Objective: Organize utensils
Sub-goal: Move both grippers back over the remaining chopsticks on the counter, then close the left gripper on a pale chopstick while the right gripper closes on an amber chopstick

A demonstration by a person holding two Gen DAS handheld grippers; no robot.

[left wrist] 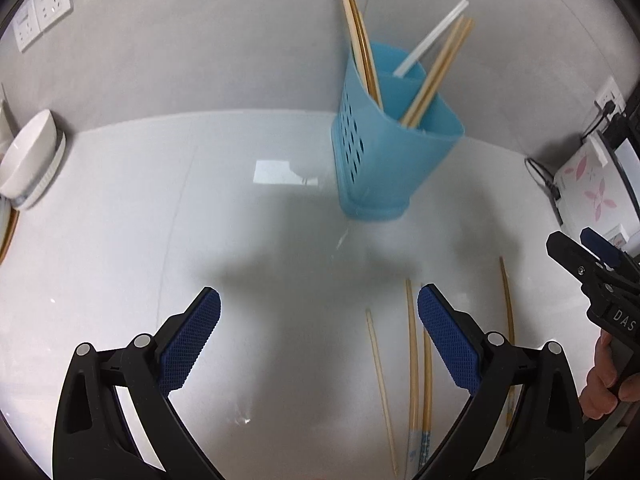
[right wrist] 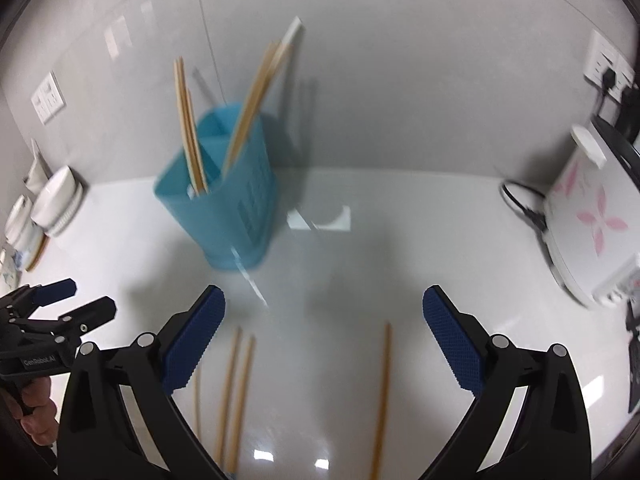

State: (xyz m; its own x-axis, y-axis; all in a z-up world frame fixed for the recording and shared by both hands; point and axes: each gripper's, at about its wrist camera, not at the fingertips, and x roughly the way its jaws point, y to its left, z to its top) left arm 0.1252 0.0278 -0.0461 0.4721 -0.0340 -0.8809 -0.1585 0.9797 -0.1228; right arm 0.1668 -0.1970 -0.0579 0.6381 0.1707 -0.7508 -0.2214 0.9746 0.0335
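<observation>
The left black gripper with blue ribbed pads (left wrist: 319,332) is spread wide over the glossy white countertop (left wrist: 120,240) and holds nothing; its right pad hangs above the upper ends of the loose chopsticks without clearly touching them. The right black gripper with blue ribbed pads (right wrist: 323,336) is likewise wide apart and empty, poised over the same counter.

Between and beside the left gripper's fingers lie four loose bamboo chopsticks (left wrist: 412,360): a pale one, a pair with blue patterned ends, and a darker one (left wrist: 509,304) further right. Beyond them stands the light-blue perforated plastic utensil holder (left wrist: 384,152), upright near the grey wall, with several bamboo chopsticks (left wrist: 436,72) and a white stick (left wrist: 432,36) leaning in its compartments.

The left view alone shows the blue patterned chopstick ends and the right gripper at its right edge, gripped by a hand (left wrist: 604,380). The right view, partly blurred, alone shows a lone chopstick (right wrist: 382,392) lying between its own fingers, the left gripper at its left edge, and more of the white appliance with pink flower print (right wrist: 592,216). White bowls (left wrist: 28,156) sit at the far left.
</observation>
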